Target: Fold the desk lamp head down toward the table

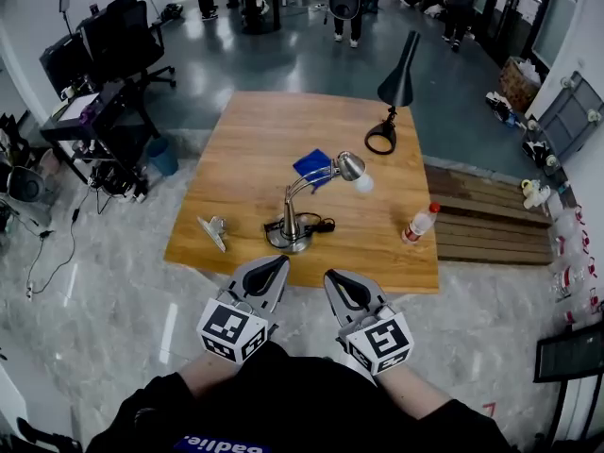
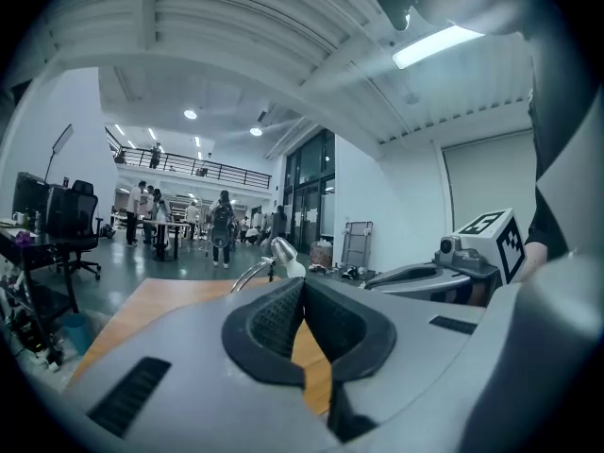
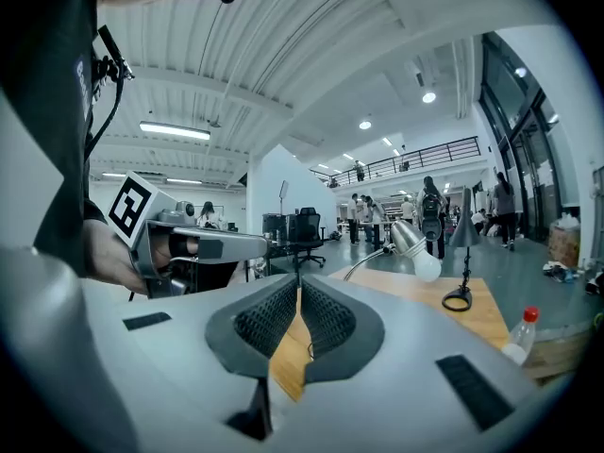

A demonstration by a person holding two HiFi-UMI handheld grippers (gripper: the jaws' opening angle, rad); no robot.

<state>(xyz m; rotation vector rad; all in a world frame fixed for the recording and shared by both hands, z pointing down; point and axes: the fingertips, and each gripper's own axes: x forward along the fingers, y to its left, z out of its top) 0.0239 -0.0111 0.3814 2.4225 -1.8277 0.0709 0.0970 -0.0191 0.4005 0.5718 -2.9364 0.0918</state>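
Nearest me, my left tool (image 1: 276, 264) and right tool (image 1: 334, 277) hover side by side just short of the near edge of the wooden bench (image 1: 236, 149), both with jaws closed on nothing. Just beyond them the silver gooseneck desk lamp (image 1: 291, 234) stands close to that edge, its head (image 1: 350, 165) raised and turned right. A red-capped bottle (image 1: 419, 223) lies to the right. A blue flat item (image 1: 310, 164) lies farther back, and a black cone lamp (image 1: 396, 83) stands at the far right.
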